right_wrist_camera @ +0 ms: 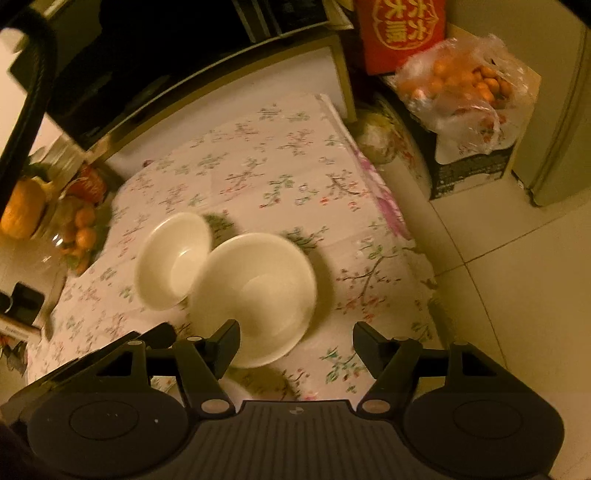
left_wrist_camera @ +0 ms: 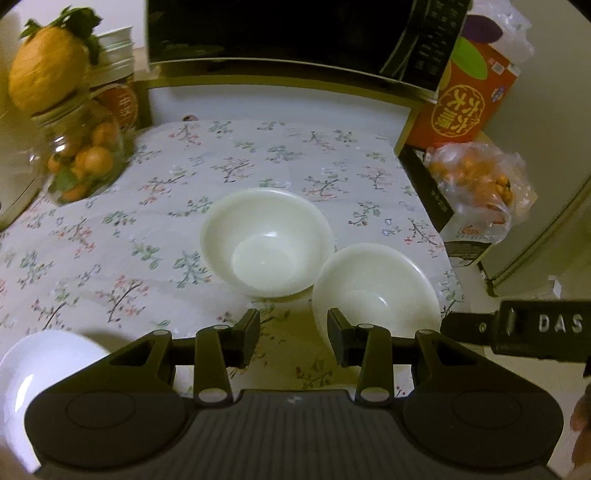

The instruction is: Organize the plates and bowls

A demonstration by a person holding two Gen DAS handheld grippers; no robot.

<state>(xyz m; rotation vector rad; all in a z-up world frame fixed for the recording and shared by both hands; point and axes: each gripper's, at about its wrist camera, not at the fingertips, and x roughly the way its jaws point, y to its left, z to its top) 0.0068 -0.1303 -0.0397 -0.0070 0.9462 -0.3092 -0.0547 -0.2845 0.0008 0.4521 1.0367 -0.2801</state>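
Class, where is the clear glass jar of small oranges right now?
In the left wrist view the clear glass jar stands at the table's far left edge, on the floral tablecloth, under a large yellow fruit.

Left wrist view: sits low and close over the near edge of the floral tablecloth [left_wrist_camera: 110, 229], facing level-forward toward the microwave [left_wrist_camera: 280, 33] at the back. Right wrist view: higher, tilted steeply down, rolled clockwise, set further to the right so the tiled floor [right_wrist_camera: 517, 295] fills its right side. Shared region: far bowl [left_wrist_camera: 267, 242] [right_wrist_camera: 173, 260], near bowl [left_wrist_camera: 375, 291] [right_wrist_camera: 255, 295], fruit jar [left_wrist_camera: 79, 155] [right_wrist_camera: 75, 236], bag of oranges [left_wrist_camera: 480, 188] [right_wrist_camera: 465, 92], red box [left_wrist_camera: 469, 99] [right_wrist_camera: 400, 33]
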